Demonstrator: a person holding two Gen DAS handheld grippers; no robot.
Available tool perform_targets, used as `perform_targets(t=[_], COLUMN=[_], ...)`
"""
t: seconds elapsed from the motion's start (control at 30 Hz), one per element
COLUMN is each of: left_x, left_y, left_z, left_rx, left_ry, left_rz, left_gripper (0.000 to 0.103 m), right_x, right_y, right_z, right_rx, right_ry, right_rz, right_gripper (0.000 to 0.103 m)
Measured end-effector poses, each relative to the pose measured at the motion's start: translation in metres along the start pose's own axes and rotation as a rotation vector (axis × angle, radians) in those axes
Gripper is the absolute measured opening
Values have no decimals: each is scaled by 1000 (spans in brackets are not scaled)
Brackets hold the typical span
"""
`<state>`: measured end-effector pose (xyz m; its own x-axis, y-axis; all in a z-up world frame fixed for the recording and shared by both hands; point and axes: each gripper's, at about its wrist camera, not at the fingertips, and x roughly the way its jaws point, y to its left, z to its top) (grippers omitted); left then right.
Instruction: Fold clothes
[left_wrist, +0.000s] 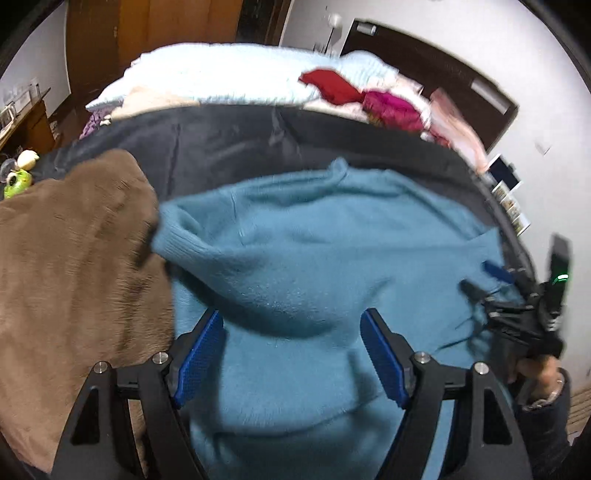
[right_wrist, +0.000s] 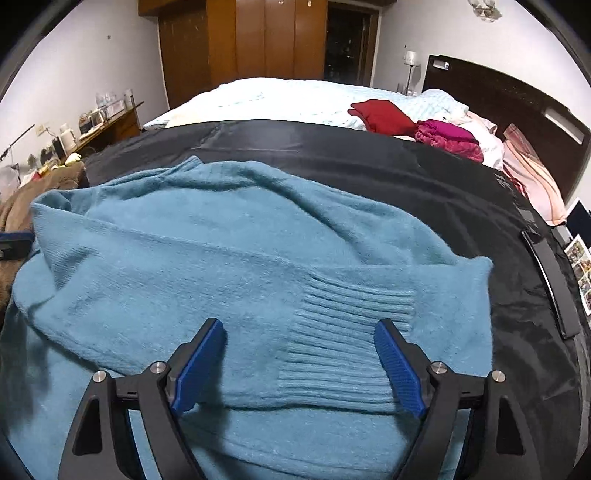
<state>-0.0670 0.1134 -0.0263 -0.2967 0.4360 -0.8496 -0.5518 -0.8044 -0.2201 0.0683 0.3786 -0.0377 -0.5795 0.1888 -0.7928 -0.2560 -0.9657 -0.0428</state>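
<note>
On bed (right_wrist: 280, 96), teal sweater (right_wrist: 229, 251) lying over black sheet (right_wrist: 369, 155); you are holding left hand-held gripper (left_wrist: 291, 325) and right hand-held gripper (right_wrist: 299, 336) above it, both spread apart, gripping nothing.

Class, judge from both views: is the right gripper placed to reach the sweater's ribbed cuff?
Probably yes. The right gripper is open with the ribbed cuff lying flat between its fingers, nothing covering it.

Fuzzy teal-blue knit sweater (right_wrist: 221, 258) lies partly folded and rumpled on a black sheet over the bed, one sleeve laid across the body with its ribbed cuff (right_wrist: 351, 332) on top.
</note>
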Motion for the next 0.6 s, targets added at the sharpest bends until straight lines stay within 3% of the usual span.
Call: perform_targets(t=[0.13,0.3,0.6], left_x=[20,34,43], left_y=[8,16,4], left_z=[20,42,34], left_rx=[-65,-144,-12], left_ry=[-19,-22,-9], left_rz=[29,115,274], left_gripper=[79,79,79], right_x=[2,6,8], right_y=[-3,-8,-14], right_z=[-3,-2,-2], right_rx=[23,46,66], right_ry=[-11,-2,4], right_rz=[-16,-27,-12], right_gripper=[97,102,102])
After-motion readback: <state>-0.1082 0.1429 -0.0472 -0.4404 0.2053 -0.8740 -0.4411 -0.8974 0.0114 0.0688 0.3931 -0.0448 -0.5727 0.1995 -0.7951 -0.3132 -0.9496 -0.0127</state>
